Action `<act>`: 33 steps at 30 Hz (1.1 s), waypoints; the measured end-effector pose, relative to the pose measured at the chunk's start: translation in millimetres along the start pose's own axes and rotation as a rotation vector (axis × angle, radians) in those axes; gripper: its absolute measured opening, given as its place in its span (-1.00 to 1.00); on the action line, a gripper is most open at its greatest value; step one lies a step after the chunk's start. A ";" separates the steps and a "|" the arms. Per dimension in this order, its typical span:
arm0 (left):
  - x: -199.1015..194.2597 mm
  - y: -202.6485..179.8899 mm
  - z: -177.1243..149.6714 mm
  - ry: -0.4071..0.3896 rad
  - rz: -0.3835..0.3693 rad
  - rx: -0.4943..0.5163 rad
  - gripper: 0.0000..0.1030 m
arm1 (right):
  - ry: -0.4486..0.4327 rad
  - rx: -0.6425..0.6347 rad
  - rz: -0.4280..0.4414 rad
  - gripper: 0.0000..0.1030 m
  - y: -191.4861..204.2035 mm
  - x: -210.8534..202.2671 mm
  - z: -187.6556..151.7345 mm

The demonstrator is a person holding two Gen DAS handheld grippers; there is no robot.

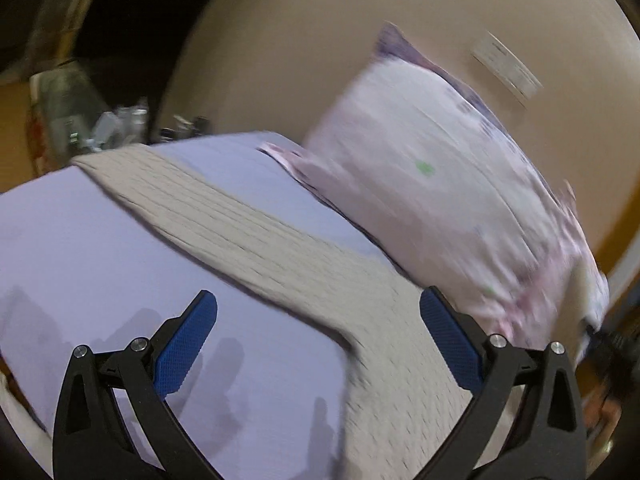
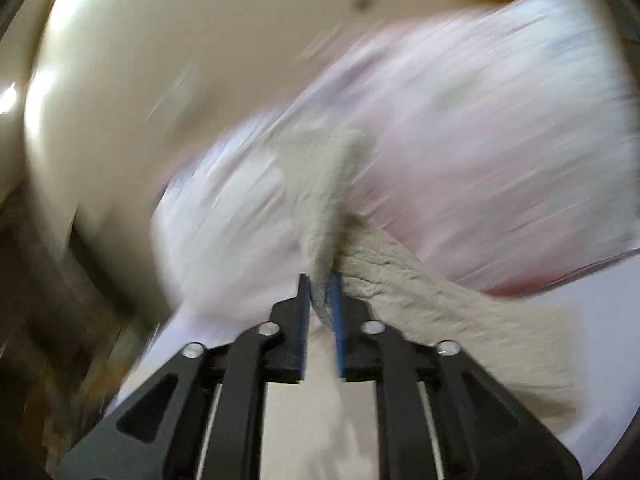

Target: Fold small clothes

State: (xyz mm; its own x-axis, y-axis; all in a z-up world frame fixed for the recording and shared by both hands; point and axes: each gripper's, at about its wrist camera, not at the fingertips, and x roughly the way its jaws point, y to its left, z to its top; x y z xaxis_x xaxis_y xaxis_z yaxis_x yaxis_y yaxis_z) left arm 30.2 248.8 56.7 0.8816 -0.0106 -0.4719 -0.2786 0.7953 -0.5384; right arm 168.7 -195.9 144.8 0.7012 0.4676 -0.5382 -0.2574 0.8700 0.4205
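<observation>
The left gripper (image 1: 318, 308) is standing wide open at the bottom of the left wrist view, and its blue pads (image 1: 188, 344) are holding nothing; between the two fingers the lavender bed sheet (image 1: 80, 240) and a part of the beige knitted garment (image 1: 256, 232) are showing. This garment is lying flat on the sheet and is running as a long band from the middle left of the frame down to the lower right, where it is passing under the right-hand finger. In the right wrist view the right gripper (image 2: 320, 284) is clenched, with its jaws almost together, and it is pinching a fold of the same beige knitted garment (image 2: 400, 280), which is rising in a peak just above the fingertips and is spreading down to the lower right of the frame. A floral pillow (image 1: 440, 192) in white and pink is leaning against the beige wall (image 1: 300, 40) in the upper right of the left wrist view, just beside the garment's edge; in the right wrist view the pillow (image 2: 480, 140) is filling the area behind the lifted cloth. A pale plate (image 1: 506, 66) is sitting on the wall, upper right, too blurred to read. Some clutter (image 1: 104, 128) at the middle left is unclear. Both pictures are smeared, and no writing is legible.
</observation>
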 end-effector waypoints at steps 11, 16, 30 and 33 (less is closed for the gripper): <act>28.4 117.1 58.5 0.037 0.141 -0.305 0.20 | -0.039 0.179 -0.131 0.34 -79.1 -43.8 -40.5; 39.4 157.2 72.0 0.043 0.199 -0.448 0.10 | -0.053 0.273 -0.229 0.36 -130.8 -71.7 -55.6; 51.6 155.6 97.5 0.018 0.151 -0.451 -0.88 | -0.087 0.330 -0.244 0.42 -163.2 -102.4 -82.7; 47.3 80.0 106.4 0.008 0.019 -0.282 -0.88 | -0.111 0.331 -0.261 0.45 -169.3 -112.6 -84.7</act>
State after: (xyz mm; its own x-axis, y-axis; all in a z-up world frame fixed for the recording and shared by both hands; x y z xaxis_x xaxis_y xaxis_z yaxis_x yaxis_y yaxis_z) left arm 90.2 376.4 65.6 0.8723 -0.0030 -0.4890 -0.3914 0.5953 -0.7017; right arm 77.0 -382.7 72.3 0.7865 0.2036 -0.5831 0.1520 0.8513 0.5023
